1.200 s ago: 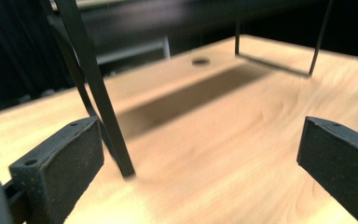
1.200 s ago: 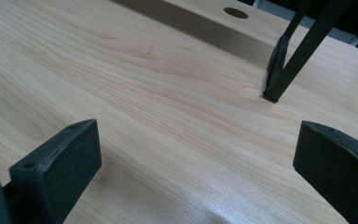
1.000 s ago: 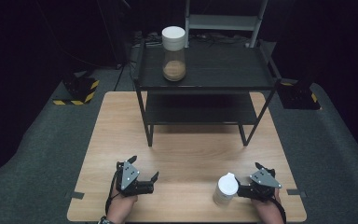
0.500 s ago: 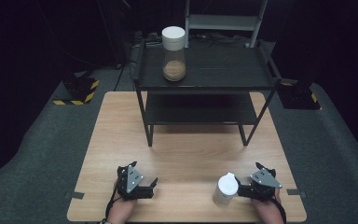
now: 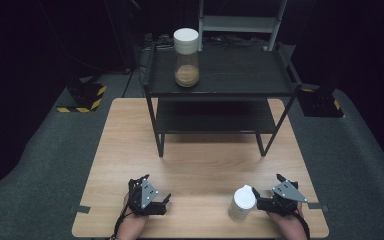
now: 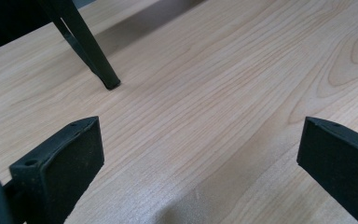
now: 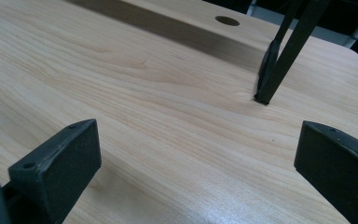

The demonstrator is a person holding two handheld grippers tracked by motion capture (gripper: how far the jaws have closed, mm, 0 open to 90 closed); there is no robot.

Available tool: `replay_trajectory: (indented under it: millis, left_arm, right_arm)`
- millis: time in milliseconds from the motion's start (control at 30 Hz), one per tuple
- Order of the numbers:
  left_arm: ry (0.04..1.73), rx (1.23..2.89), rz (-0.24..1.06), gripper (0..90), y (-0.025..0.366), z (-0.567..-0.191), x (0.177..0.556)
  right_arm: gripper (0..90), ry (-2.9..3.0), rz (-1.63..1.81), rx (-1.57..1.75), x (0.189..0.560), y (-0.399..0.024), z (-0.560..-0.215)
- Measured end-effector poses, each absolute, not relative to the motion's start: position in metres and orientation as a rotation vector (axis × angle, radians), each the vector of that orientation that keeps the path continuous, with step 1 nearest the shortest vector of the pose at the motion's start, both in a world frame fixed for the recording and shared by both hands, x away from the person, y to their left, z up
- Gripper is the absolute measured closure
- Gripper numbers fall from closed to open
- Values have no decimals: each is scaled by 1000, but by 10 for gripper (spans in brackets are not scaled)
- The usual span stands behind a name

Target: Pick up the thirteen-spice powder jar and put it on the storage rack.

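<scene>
Left claw [image 5: 164, 200] drawn nearer, right claw [image 5: 260, 204] unmoved

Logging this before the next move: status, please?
Left gripper open, empty, low over table. Right gripper open beside white bottle, no grip seen. Jar on shelf rack. Nothing between.

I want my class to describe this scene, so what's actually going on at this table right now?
A person sits at a wooden table with a two-jaw gripper in each hand. The left gripper rests near the front edge, jaws wide apart with nothing between them. The right gripper is also open, beside a small white bottle standing upright. Farther back, a black two-tier shelf carries a clear jar with a white lid and brown contents.
</scene>
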State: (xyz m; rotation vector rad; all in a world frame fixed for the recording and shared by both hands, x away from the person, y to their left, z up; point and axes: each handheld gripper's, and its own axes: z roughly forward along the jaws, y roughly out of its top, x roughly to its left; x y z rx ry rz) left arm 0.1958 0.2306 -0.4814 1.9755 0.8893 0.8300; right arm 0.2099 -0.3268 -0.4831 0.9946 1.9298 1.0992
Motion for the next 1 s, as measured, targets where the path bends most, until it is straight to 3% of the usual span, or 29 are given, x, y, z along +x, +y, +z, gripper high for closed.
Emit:
replay_trajectory:
  millis: [1000]
  left_arm:
    - [892,1973,801,7,235,-480,197]
  right_arm:
    - [0,1808,1227,945,188,-334,-464]
